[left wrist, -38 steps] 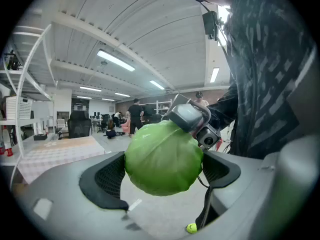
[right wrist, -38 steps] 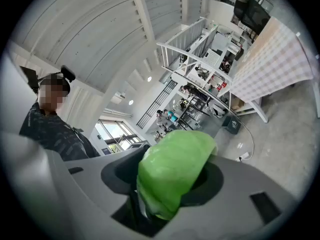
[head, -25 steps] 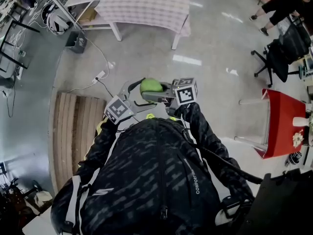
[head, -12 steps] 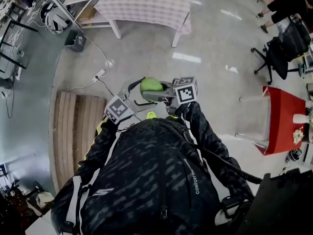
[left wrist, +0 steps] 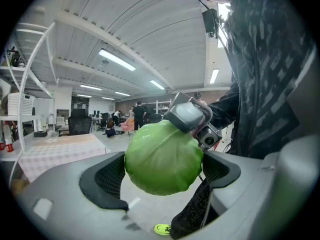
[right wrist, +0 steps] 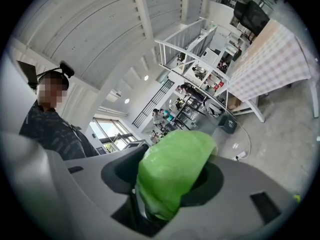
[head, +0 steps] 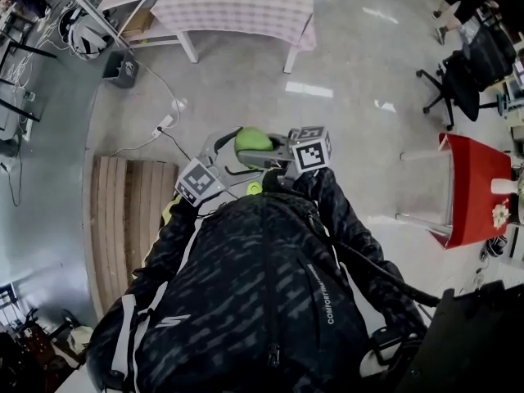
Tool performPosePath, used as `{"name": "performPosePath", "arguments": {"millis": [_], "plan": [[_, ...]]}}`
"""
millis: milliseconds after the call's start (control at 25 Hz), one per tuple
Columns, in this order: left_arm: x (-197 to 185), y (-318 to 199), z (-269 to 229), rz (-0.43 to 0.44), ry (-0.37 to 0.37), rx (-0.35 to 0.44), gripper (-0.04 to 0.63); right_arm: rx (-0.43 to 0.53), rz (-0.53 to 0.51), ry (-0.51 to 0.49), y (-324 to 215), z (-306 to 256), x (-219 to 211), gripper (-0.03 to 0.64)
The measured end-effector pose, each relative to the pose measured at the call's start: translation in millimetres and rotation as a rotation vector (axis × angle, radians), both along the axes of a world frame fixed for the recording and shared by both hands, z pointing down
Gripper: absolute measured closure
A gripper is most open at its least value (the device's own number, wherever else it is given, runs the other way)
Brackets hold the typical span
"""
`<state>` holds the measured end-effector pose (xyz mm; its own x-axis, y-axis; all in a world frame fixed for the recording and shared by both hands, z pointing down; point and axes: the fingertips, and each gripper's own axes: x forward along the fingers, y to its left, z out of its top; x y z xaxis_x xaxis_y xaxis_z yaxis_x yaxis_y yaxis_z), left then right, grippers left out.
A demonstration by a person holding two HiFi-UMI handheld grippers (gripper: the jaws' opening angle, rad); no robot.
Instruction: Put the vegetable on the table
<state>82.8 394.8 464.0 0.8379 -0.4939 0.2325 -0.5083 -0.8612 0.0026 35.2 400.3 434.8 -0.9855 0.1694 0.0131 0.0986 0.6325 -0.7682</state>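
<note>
Right gripper (right wrist: 169, 186) fingers clamped on cabbage (head: 253, 141), mid-air over the floor, checked surface (head: 237, 11) well apart ahead. Left gripper (left wrist: 164, 170) fingers spread either side, not clearly pressing. Risk: round, slick leaves, shallow grip, so a jolt en route cd drop it.

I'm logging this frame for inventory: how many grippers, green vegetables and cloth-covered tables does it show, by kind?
Grippers: 2 (left gripper, right gripper)
Green vegetable: 1
Checked-cloth table: 1
Total: 4
</note>
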Motion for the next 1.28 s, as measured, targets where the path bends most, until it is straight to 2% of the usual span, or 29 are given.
{"name": "performPosePath", "arguments": {"millis": [360, 680, 1280], "plan": [[-3, -22, -4, -0.003, 0.009, 0.002, 0.117, 0.003, -0.003, -0.004, -22, -2, -3, 0.423], [-3, -63, -1, -0.009, -0.008, -0.013, 0.117, -0.018, -0.011, -0.011, -62, -1, -3, 0.423], [-14, -191, 10, -0.062, -0.029, -0.057, 0.117, -0.06, -0.06, -0.032, -189, 9, -13, 0.423]]}}
